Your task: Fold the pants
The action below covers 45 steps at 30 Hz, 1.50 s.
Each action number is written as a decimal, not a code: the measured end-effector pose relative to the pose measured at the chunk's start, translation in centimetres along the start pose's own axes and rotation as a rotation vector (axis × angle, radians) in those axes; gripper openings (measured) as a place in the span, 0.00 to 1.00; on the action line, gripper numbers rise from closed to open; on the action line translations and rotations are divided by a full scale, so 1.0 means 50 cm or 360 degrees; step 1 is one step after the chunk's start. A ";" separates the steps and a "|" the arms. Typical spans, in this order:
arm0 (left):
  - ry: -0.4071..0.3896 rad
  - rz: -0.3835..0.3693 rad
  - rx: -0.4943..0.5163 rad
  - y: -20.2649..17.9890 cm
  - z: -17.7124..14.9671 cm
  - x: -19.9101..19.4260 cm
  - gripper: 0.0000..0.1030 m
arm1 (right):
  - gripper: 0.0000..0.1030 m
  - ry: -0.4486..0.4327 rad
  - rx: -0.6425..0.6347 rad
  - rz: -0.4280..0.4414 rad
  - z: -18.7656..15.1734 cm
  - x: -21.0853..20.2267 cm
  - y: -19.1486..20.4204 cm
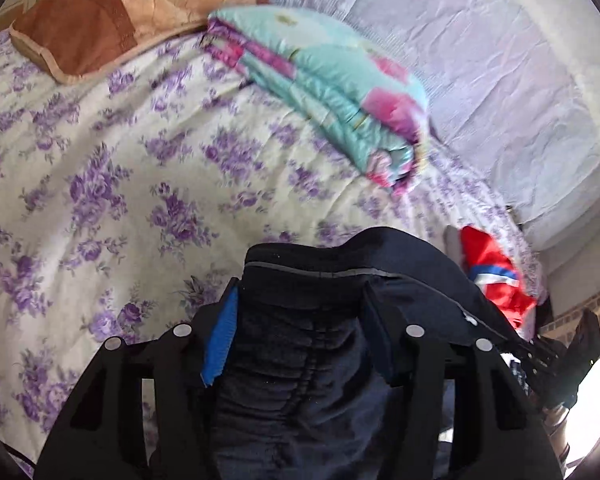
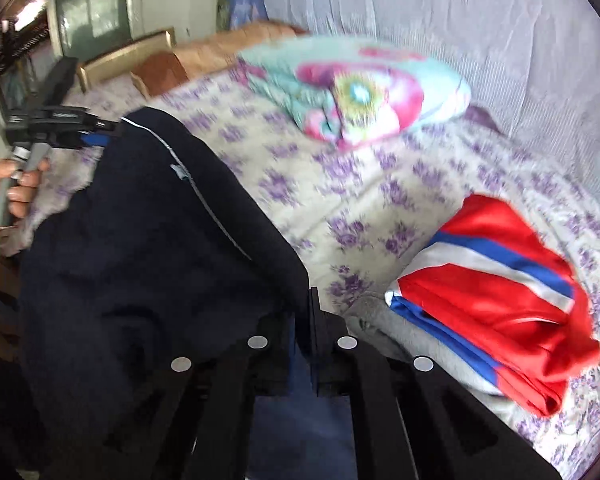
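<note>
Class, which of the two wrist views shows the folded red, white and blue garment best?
The right wrist view: the red, white and blue garment lies large and whole on the floral bedspread. The left wrist view shows only a small part, behind the dark pants.

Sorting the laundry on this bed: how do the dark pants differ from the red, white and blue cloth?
The dark pants are plain navy with a thin pale stripe; the red cloth is shiny with white and blue bands. The pants hang lifted off the bed; the cloth lies folded on the bedspread. Both are fabric.
</note>
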<state>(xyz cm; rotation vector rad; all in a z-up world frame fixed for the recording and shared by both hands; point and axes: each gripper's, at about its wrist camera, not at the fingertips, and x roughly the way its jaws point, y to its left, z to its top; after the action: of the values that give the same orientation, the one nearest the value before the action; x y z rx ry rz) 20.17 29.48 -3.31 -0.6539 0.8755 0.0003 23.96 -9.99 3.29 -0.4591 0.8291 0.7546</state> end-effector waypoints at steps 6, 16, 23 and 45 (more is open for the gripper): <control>-0.0070 -0.0169 0.0143 0.024 -0.090 -0.134 0.61 | 0.06 -0.0178 -0.0179 0.0151 -0.140 -0.179 0.187; 0.0016 -0.0297 -0.0261 0.180 -0.316 -0.227 0.91 | 0.06 0.0025 0.0168 0.0576 -0.407 -0.028 0.329; 0.0029 -0.0305 -0.0212 0.093 -0.336 -0.215 0.91 | 0.06 -0.0170 0.0261 0.0583 -0.403 -0.077 0.296; 0.0093 -0.0224 -0.0172 0.027 -0.272 -0.120 0.19 | 0.07 -0.0327 0.0381 0.0582 -0.419 -0.124 0.288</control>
<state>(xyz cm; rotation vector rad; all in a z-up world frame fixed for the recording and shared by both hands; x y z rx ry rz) 6.24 24.89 -6.03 -0.8189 0.8888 -0.0992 0.16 -16.36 -5.54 -0.0119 0.8063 1.0063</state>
